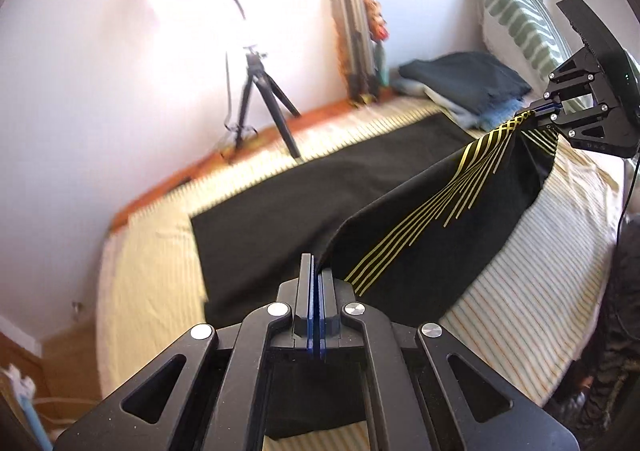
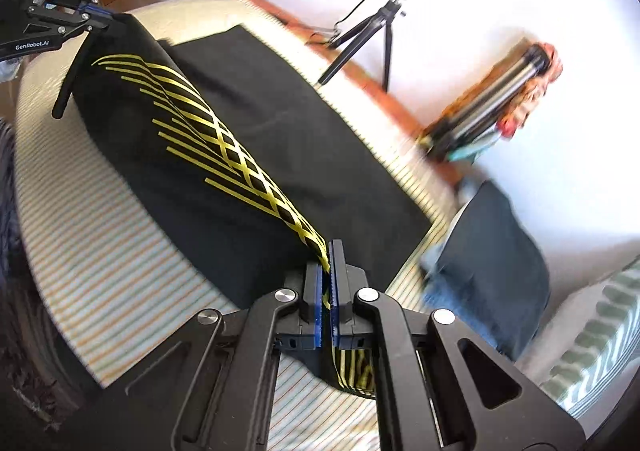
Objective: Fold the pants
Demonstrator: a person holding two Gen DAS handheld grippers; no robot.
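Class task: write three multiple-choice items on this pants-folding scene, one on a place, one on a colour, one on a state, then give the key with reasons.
1. Where do the folded clothes lie?
A on the bed by the pillow
B on the floor
C on the tripod

2. What colour are the lines on the black pants?
A white
B red
C yellow

3. How is the right hand-held gripper?
A open, empty
B shut on the pants
C out of view

Key: A, they lie beside the striped pillow; C, yellow stripes show; B, cloth is pinched between its pads.
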